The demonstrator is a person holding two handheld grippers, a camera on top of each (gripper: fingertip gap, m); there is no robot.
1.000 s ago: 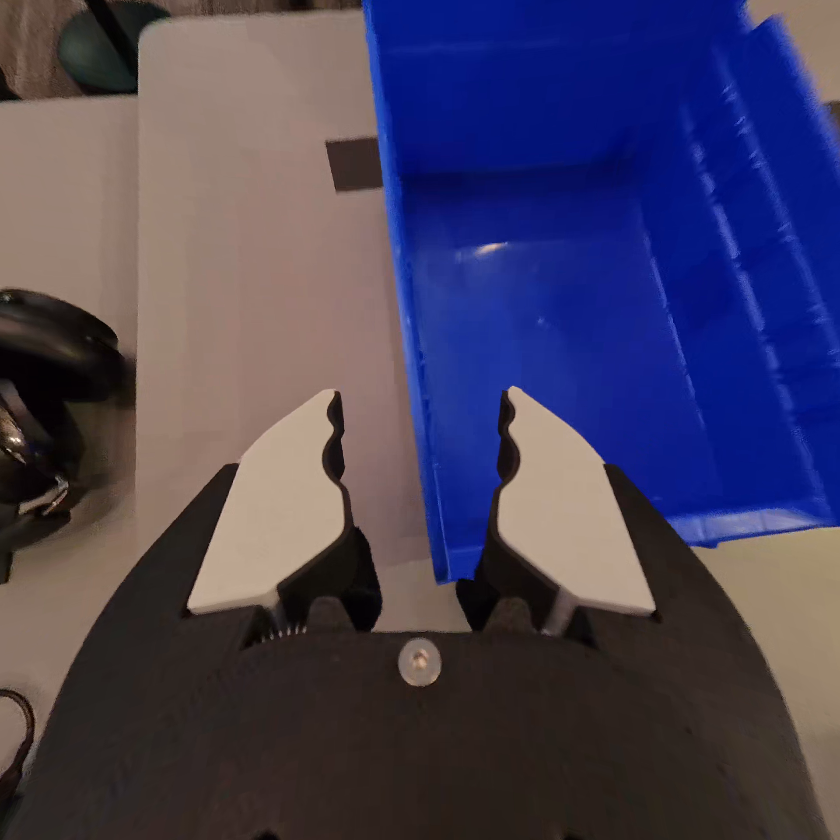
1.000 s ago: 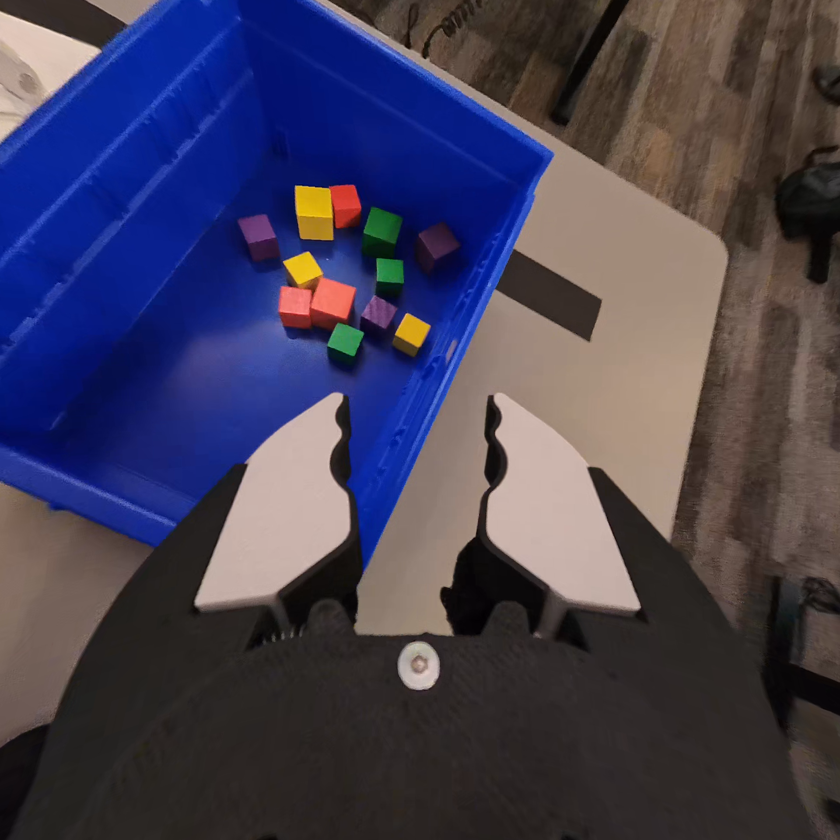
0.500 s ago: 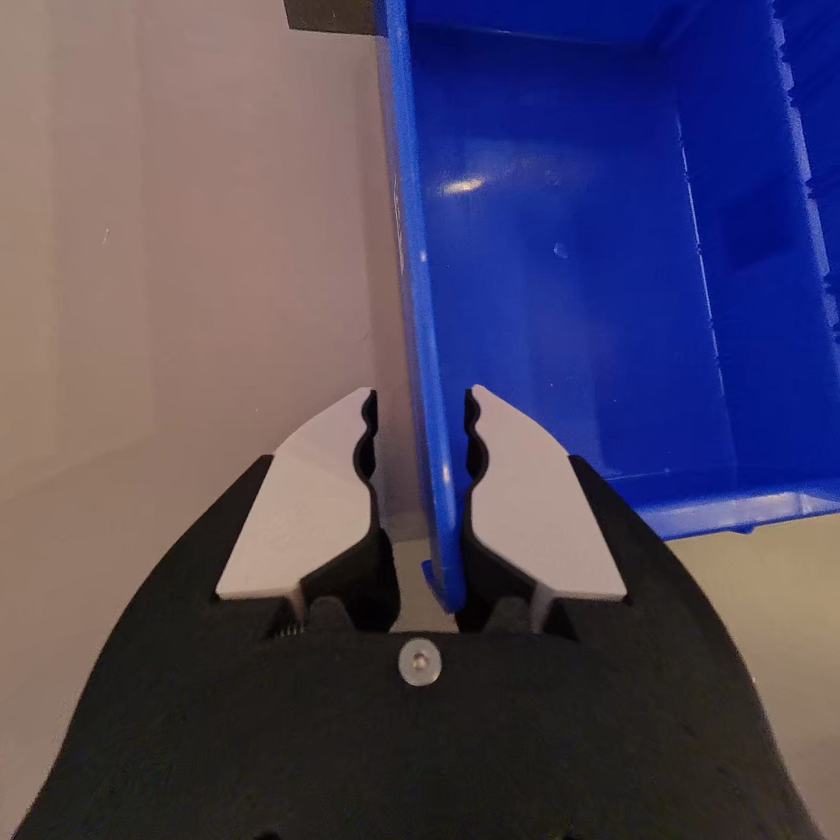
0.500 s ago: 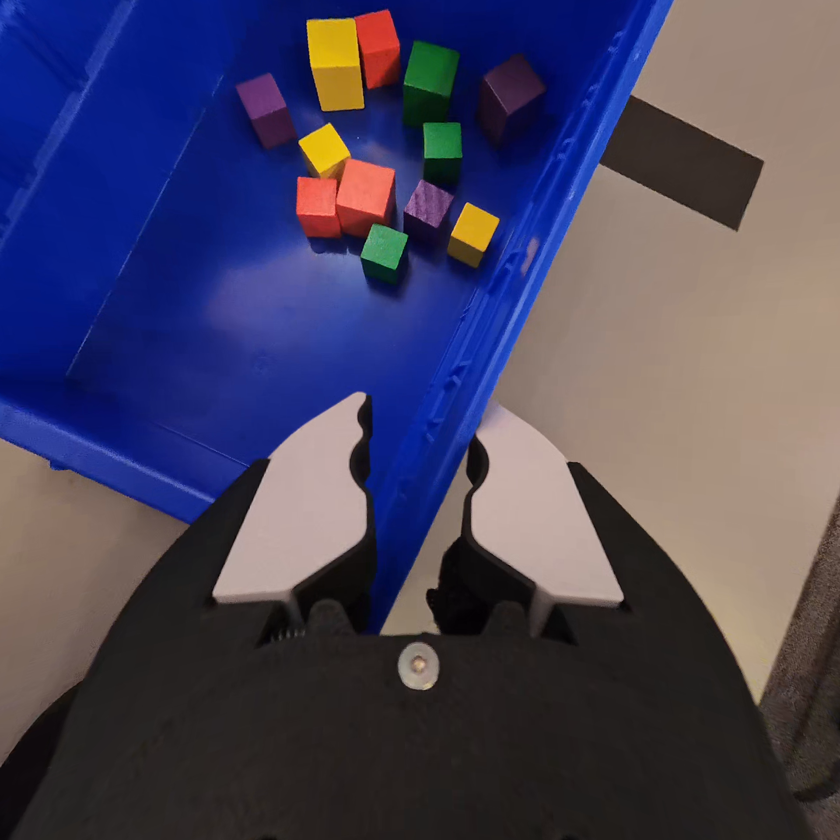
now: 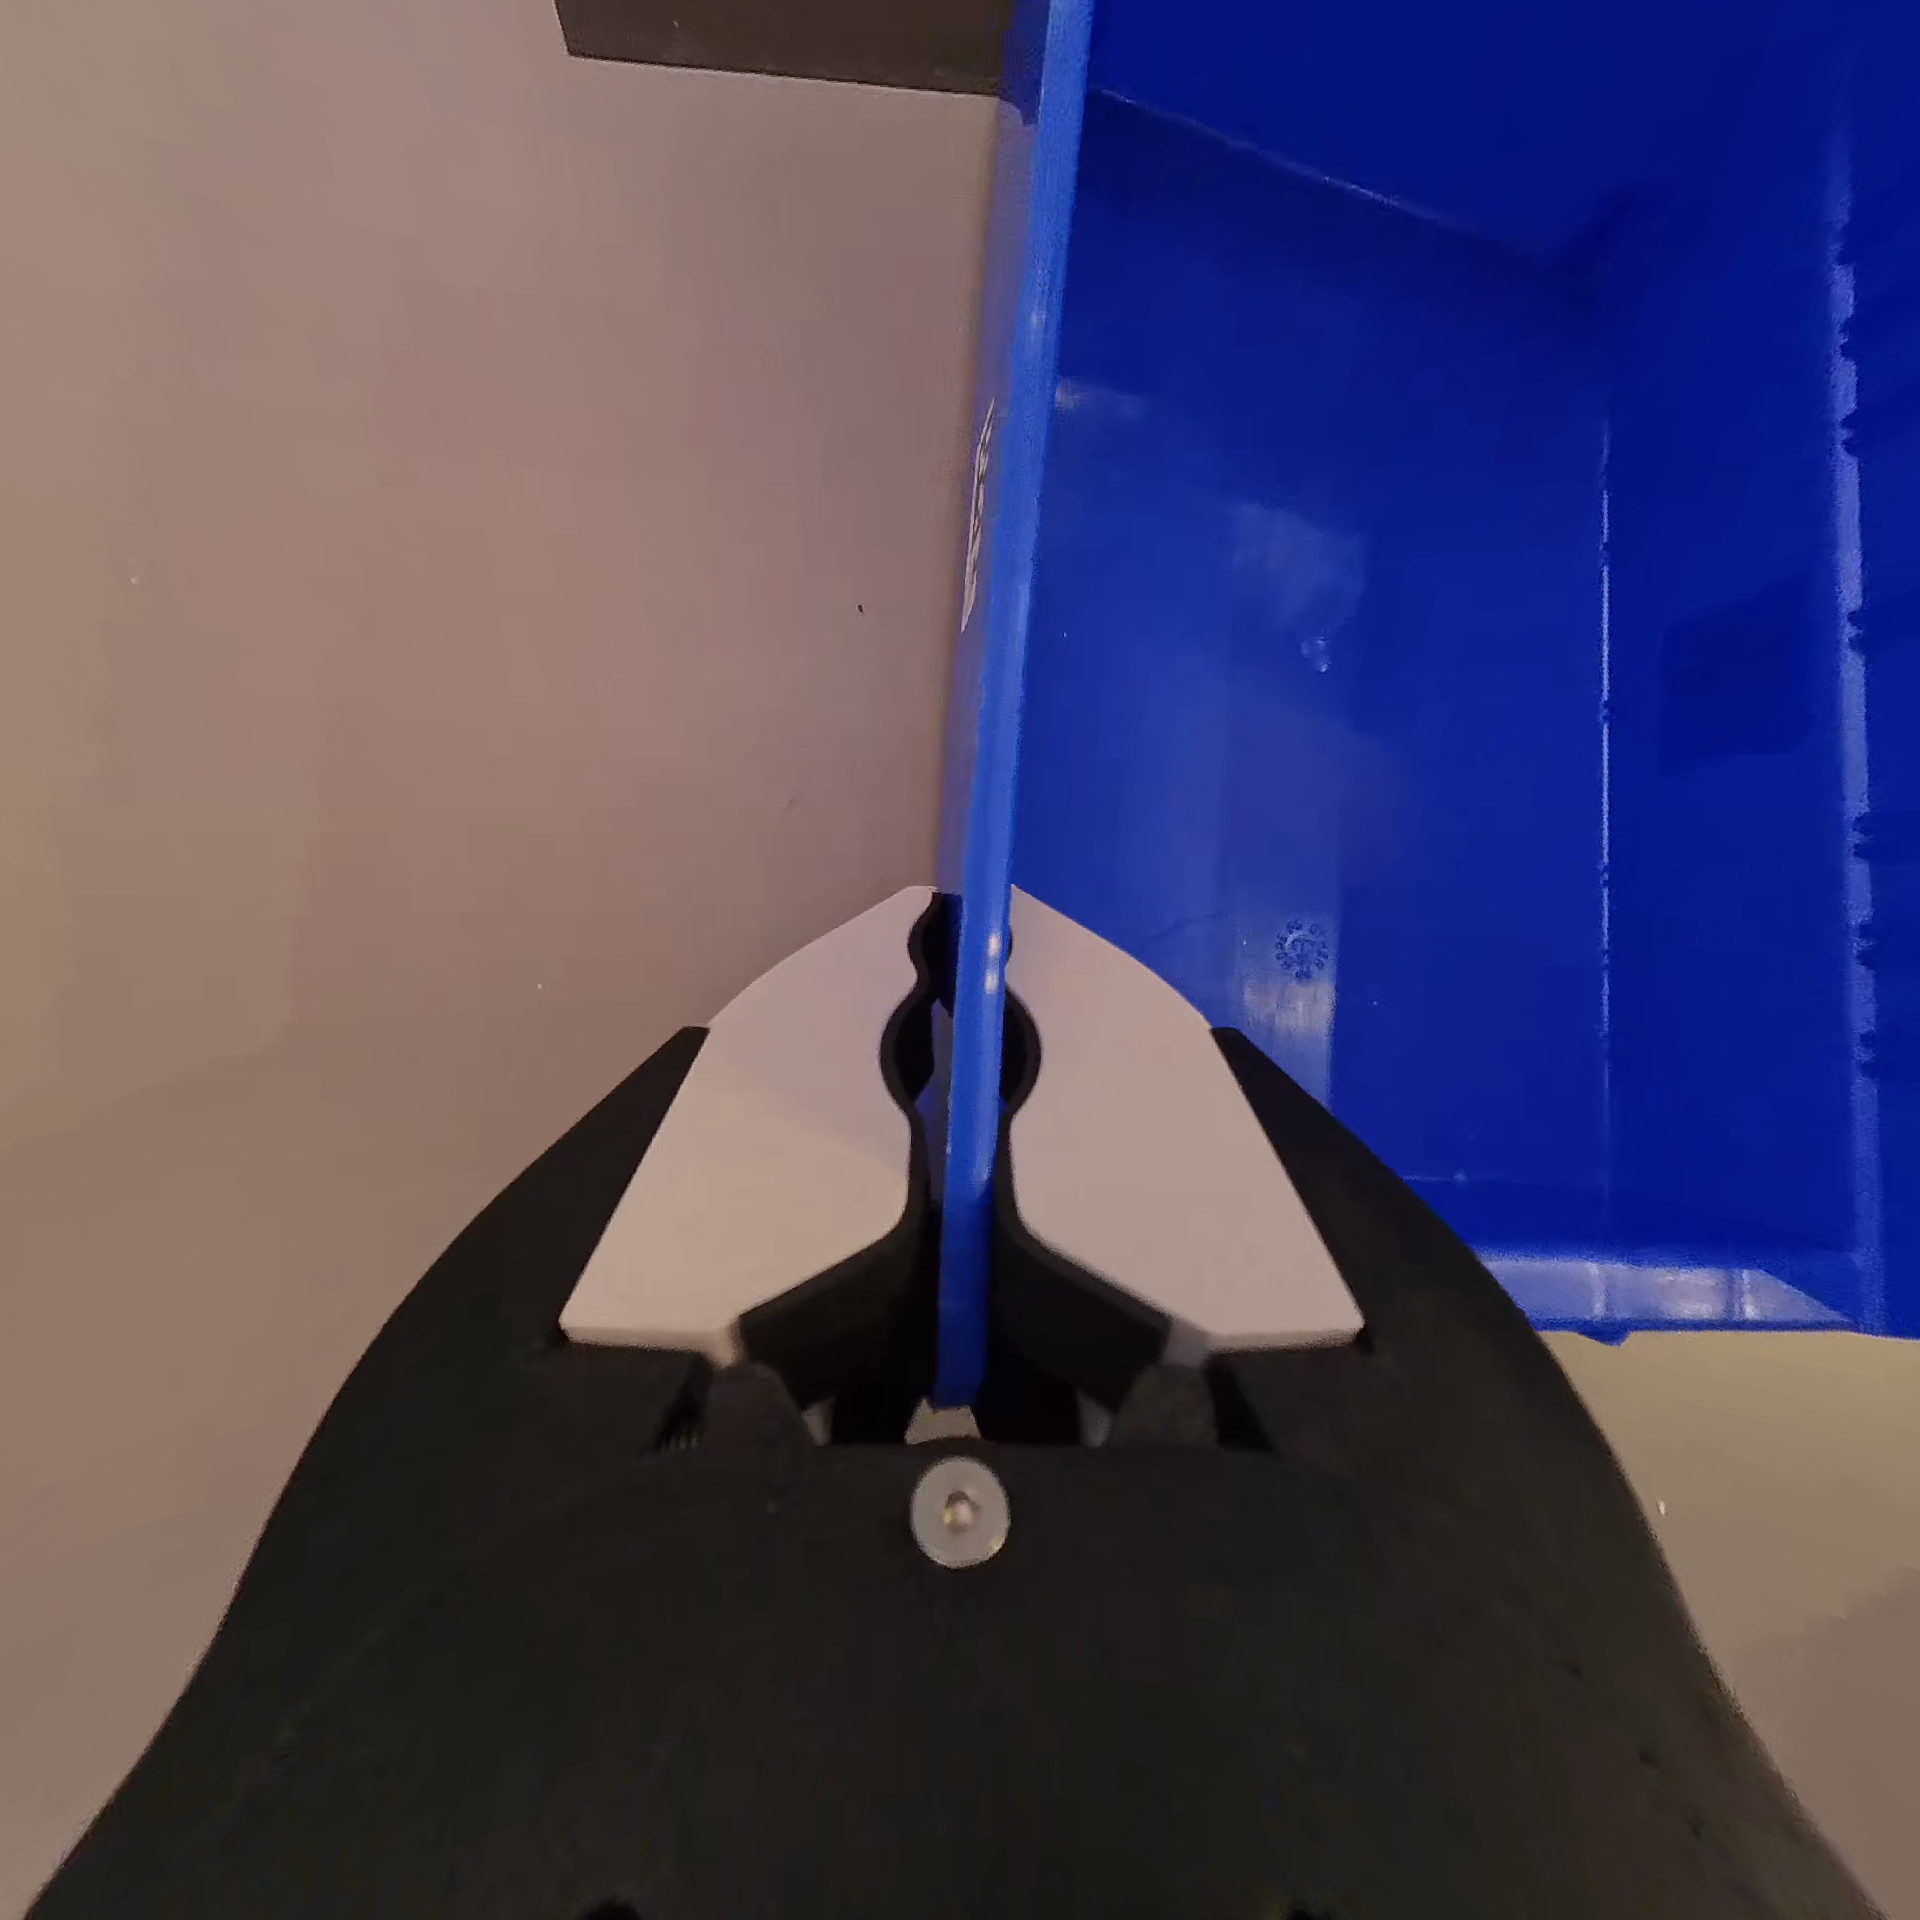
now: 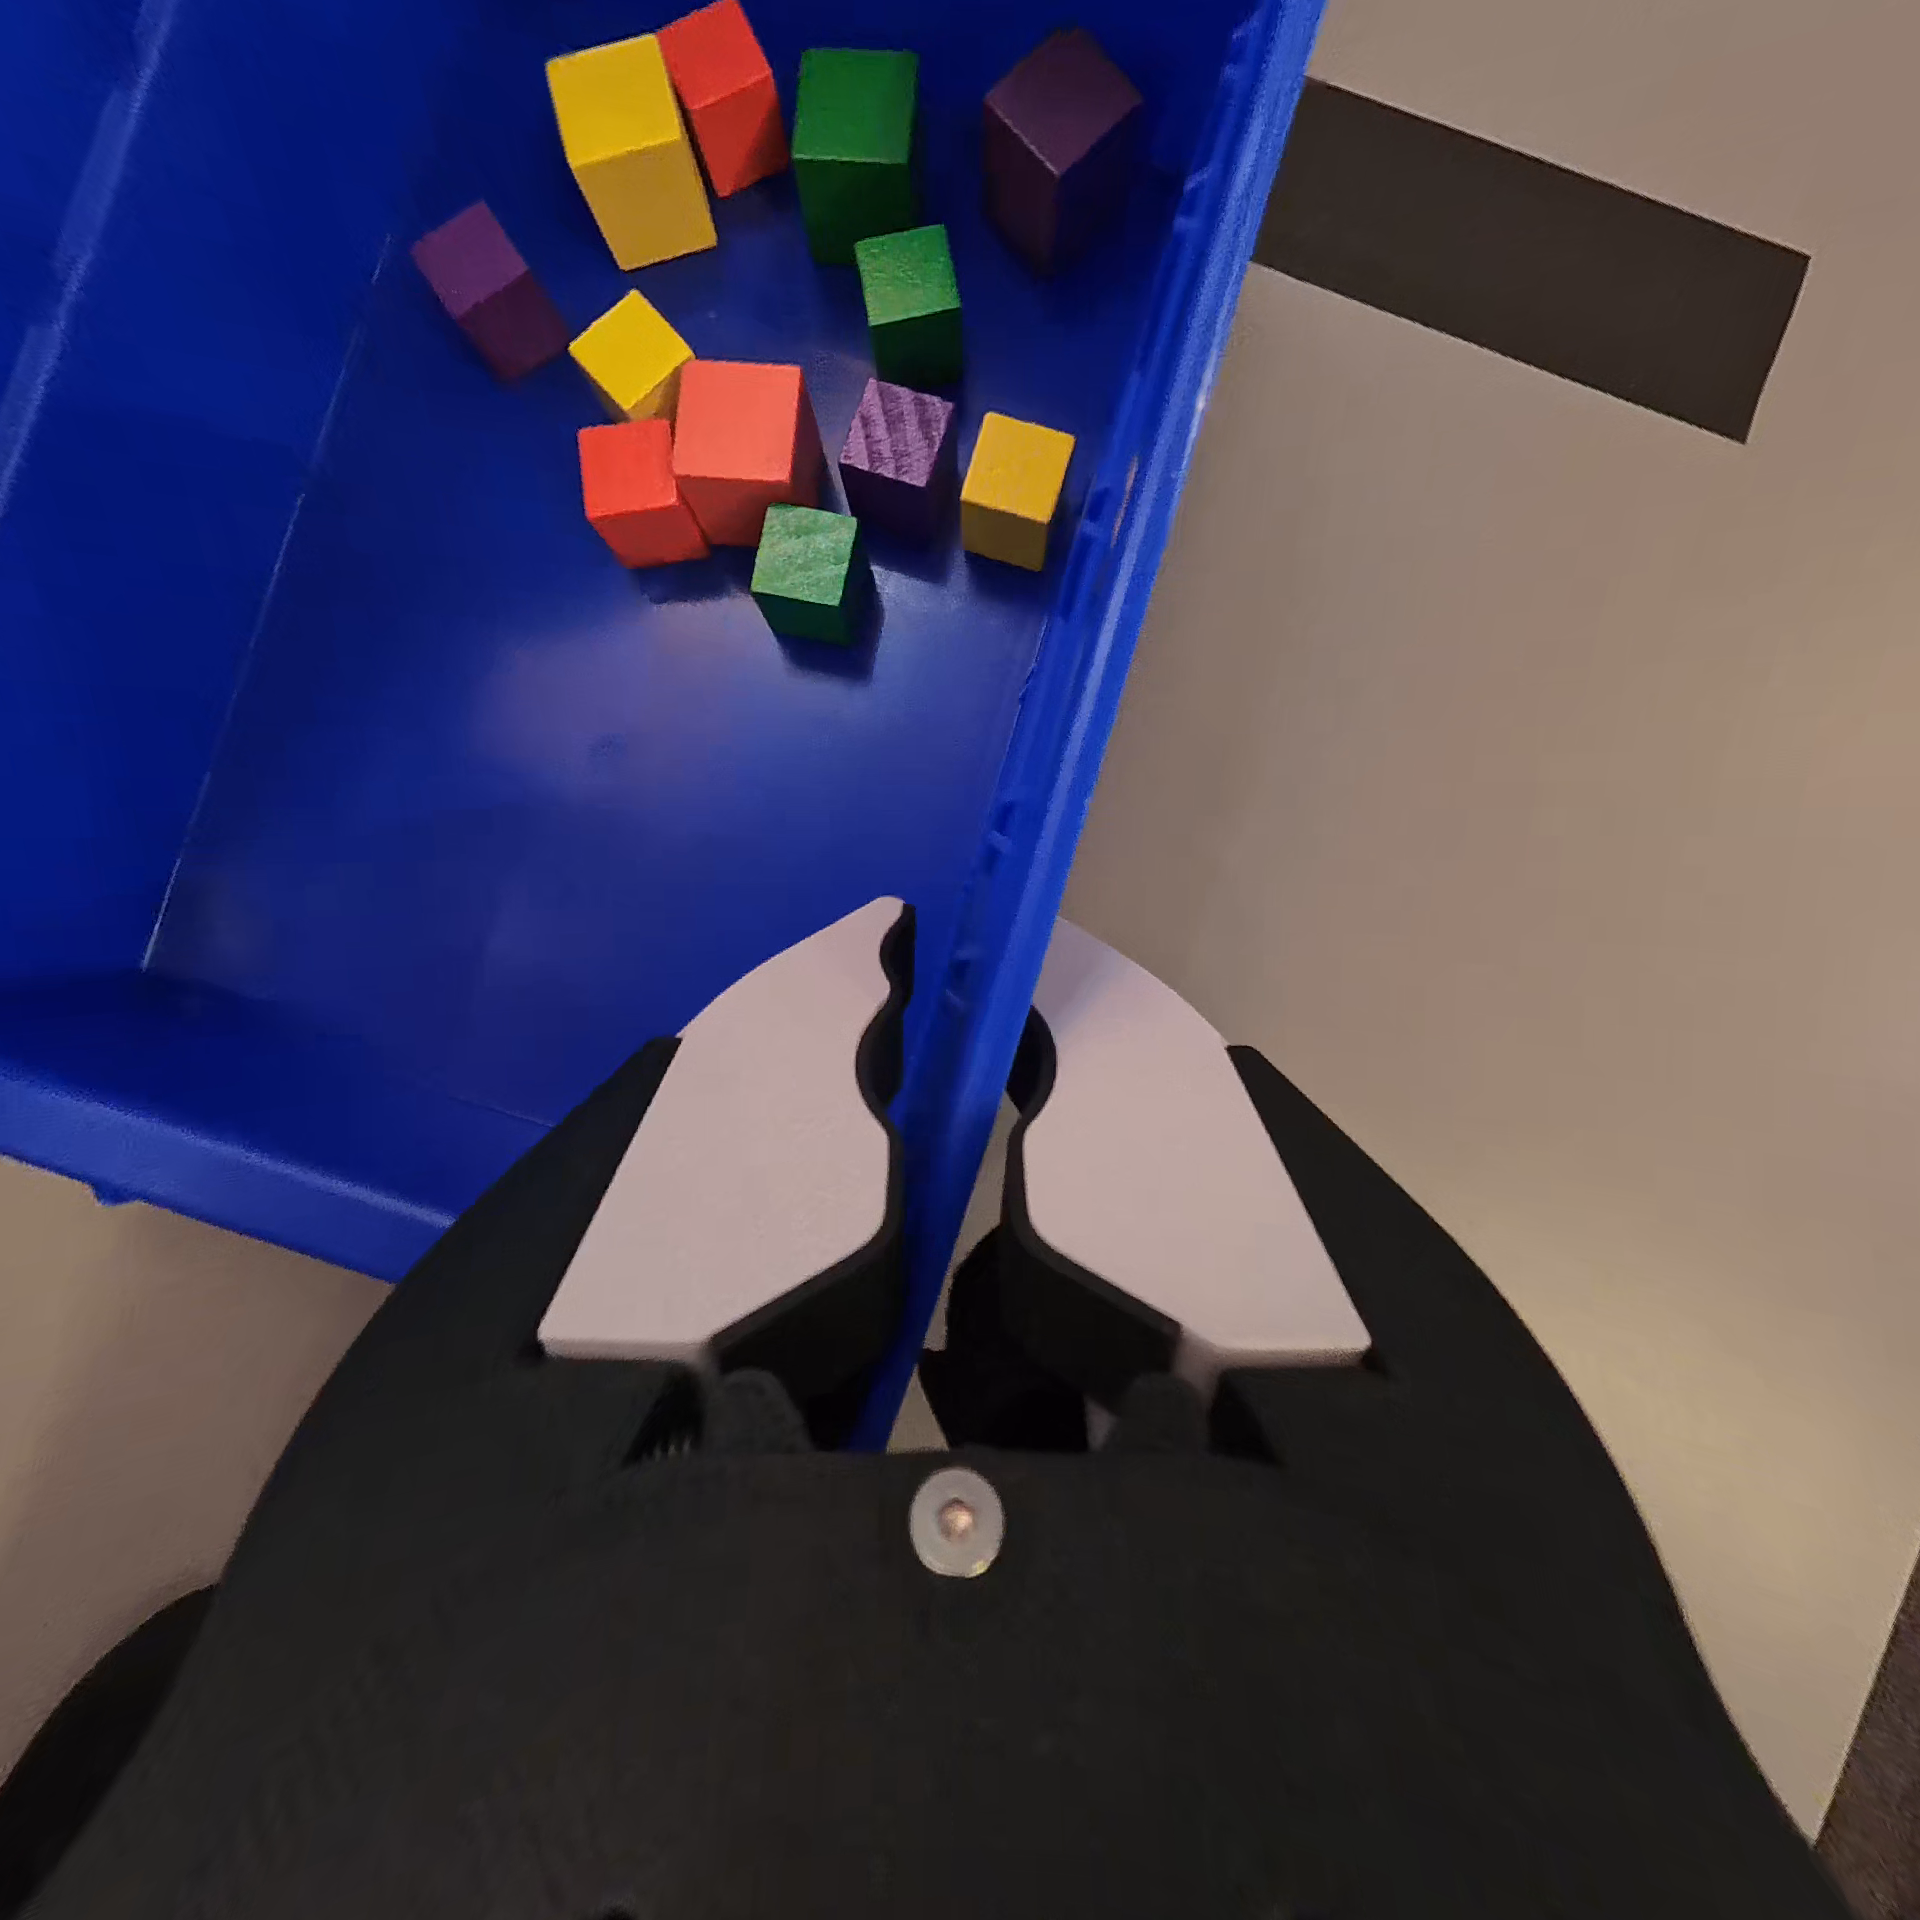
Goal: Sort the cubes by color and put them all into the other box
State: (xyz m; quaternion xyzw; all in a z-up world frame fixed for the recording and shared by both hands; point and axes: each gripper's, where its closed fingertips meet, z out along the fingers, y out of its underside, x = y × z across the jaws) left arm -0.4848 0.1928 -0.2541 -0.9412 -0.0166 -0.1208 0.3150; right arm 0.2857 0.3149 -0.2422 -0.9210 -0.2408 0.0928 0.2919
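In the left wrist view my left gripper (image 5: pixel 971 904) is shut on the left side wall (image 5: pixel 1003 520) of an empty blue box (image 5: pixel 1351 727), with a pad on each face of the wall near its front corner. In the right wrist view my right gripper (image 6: pixel 971 925) is shut on the right side wall (image 6: pixel 1122 520) of a second blue box (image 6: pixel 416 779). That box holds several cubes on its floor: red (image 6: pixel 740 447), yellow (image 6: pixel 629 145), green (image 6: pixel 805 566) and purple (image 6: pixel 896 447), mixed together toward its far right.
Both boxes stand on a pale table (image 6: pixel 1455 831). A strip of black tape lies on the table beside each box (image 6: pixel 1538 260) (image 5: pixel 779 42). The table's right edge and dark floor (image 6: pixel 1881 1714) show at the lower right of the right wrist view.
Both grippers moved forward and down onto the box walls. Their jaws went from wide open to closed on the walls, the left on the empty box, the right on the box with cubes.
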